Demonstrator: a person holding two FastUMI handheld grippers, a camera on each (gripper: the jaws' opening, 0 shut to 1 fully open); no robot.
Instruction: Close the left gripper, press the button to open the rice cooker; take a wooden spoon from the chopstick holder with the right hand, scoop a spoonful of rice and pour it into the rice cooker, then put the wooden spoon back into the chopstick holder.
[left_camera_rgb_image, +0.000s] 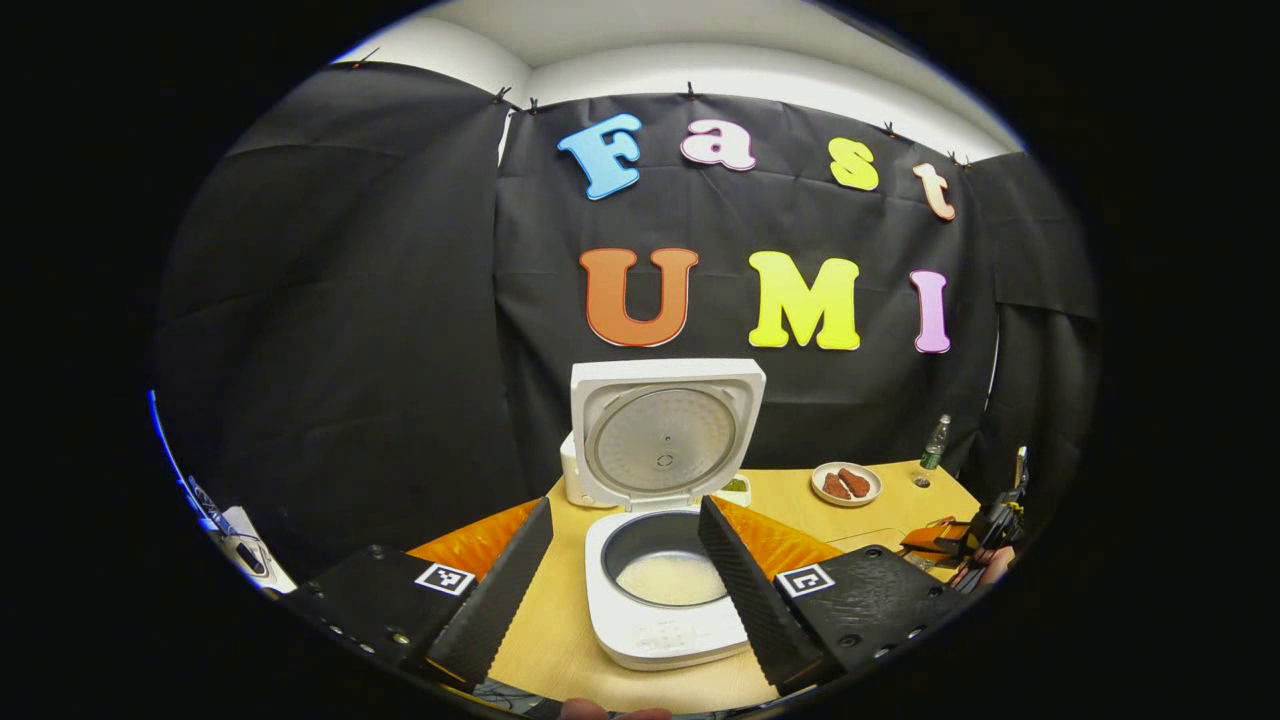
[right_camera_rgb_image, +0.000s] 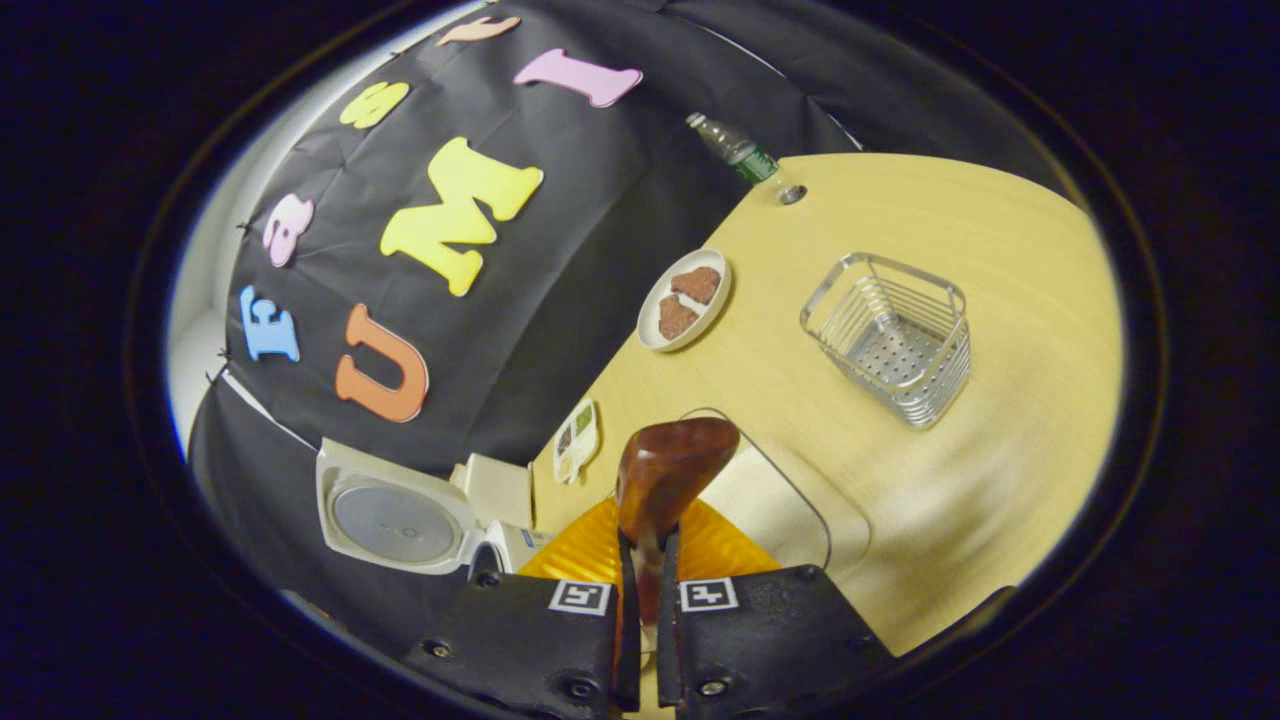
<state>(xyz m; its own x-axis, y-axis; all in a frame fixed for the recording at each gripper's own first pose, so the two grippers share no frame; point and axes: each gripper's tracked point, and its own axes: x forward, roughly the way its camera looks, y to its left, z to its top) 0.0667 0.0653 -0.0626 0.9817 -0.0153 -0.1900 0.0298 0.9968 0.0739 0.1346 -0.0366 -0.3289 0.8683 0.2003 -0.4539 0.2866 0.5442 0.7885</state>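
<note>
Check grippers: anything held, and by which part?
Right gripper clamps the wooden spoon by its handle, bowl end forward. Left gripper is open, holding nothing.

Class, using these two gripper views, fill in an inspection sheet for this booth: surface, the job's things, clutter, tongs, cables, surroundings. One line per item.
Surface: pale wooden table with an orange mat beside the cooker.
Job's things: rice cooker stands open, lid up, rice in its pot; wooden spoon held in the right tongs; wire chopstick holder stands upright, nothing inside it.
Clutter: plate of brown food; plastic bottle at the table's far edge; small printed packet by the cooker.
Tongs: left tongs open, framing the cooker; right tongs shut on the spoon's handle.
Cables: nothing seen.
Surroundings: black cloth wall.
</note>
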